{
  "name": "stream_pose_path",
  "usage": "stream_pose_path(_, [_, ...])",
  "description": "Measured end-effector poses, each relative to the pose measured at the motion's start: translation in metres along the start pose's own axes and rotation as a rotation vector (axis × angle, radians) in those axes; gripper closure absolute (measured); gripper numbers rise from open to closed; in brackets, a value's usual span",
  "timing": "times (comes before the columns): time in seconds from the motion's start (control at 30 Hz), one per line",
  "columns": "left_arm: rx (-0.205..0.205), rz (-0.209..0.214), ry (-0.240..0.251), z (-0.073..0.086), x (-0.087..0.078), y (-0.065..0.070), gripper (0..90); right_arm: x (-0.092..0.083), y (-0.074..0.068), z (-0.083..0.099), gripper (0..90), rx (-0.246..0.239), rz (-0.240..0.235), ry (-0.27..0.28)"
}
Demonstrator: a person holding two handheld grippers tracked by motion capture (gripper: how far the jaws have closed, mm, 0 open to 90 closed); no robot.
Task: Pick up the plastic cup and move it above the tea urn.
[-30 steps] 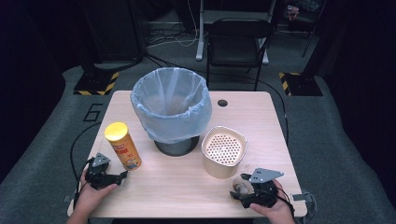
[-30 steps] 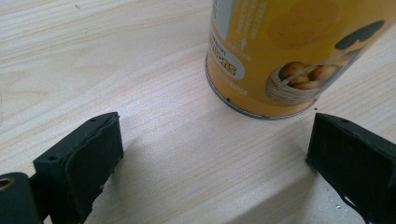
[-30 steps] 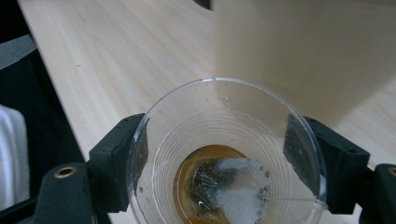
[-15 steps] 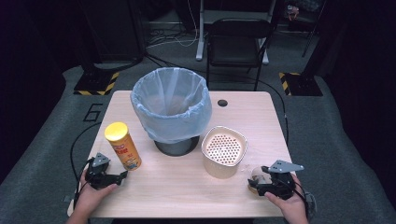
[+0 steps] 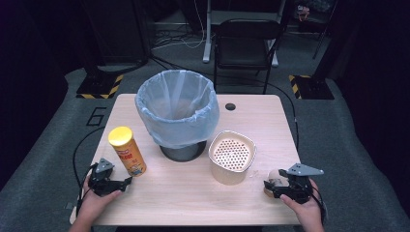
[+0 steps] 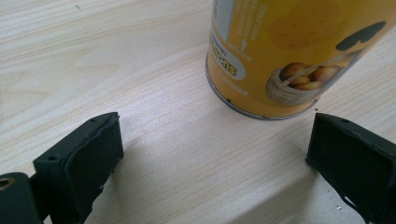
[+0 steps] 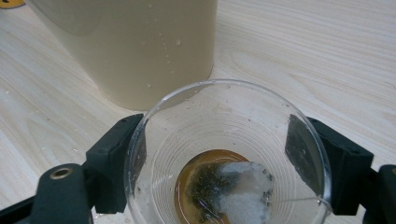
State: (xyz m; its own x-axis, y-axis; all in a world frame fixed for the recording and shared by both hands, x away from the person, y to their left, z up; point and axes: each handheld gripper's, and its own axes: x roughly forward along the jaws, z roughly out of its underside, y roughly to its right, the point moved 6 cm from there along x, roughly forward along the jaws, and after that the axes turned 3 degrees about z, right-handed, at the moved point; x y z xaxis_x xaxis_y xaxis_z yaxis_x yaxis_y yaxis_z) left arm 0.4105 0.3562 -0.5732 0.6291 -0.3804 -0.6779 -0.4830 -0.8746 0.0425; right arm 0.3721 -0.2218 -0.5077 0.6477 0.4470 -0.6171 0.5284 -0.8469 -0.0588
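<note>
A clear plastic cup with a wet tea bag and a little brown liquid in its bottom sits between the jaws of my right gripper. Both pads lie against its wall. In the high view the cup and right gripper are near the table's front right corner, beside a beige container. A yellow chips can stands upright at the front left. My left gripper rests open just in front of the can, with bare wood between its jaws.
A bin lined with a pale blue bag stands mid-table behind the beige container, which has a perforated top. The wooden table has a cable hole at the back. A black chair stands beyond it.
My right hand has carried the cup to the right along the front edge, from in front of the beige container to its right side. The left hand has stayed put.
</note>
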Motion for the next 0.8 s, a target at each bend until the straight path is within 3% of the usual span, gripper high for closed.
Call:
stream_pose_path(0.23, [0.000, 0.000, 0.000, 0.000, 0.000, 0.000, 3.2, -0.001, 0.001, -0.005, 10.0, 0.001, 0.000, 0.030])
stream_pose_path(0.43, [0.002, 0.000, -0.001, 0.000, 0.000, 0.000, 3.2, -0.007, -0.001, -0.017, 9.8, 0.002, 0.002, 0.054])
stream_pose_path(0.53, [0.001, 0.000, 0.000, 0.000, 0.000, 0.000, 3.2, -0.012, -0.002, -0.027, 13.8, -0.033, 0.004, 0.074])
stream_pose_path(0.6, [0.000, 0.000, 0.001, 0.000, 0.000, 0.000, 3.2, -0.015, -0.005, -0.044, 15.3, -0.044, -0.012, 0.080])
stream_pose_path(0.7, [0.000, 0.000, 0.000, 0.000, 0.000, 0.000, 3.2, -0.015, -0.006, -0.057, 22.3, -0.052, -0.028, 0.079])
stream_pose_path(0.73, [0.000, 0.000, 0.000, 0.000, 0.000, 0.000, 3.2, -0.013, -0.005, -0.070, 29.7, -0.058, -0.050, 0.085])
stream_pose_path(0.8, [0.000, 0.000, 0.001, 0.000, 0.000, 0.000, 3.2, -0.008, -0.004, -0.082, 31.9, -0.067, -0.045, 0.094])
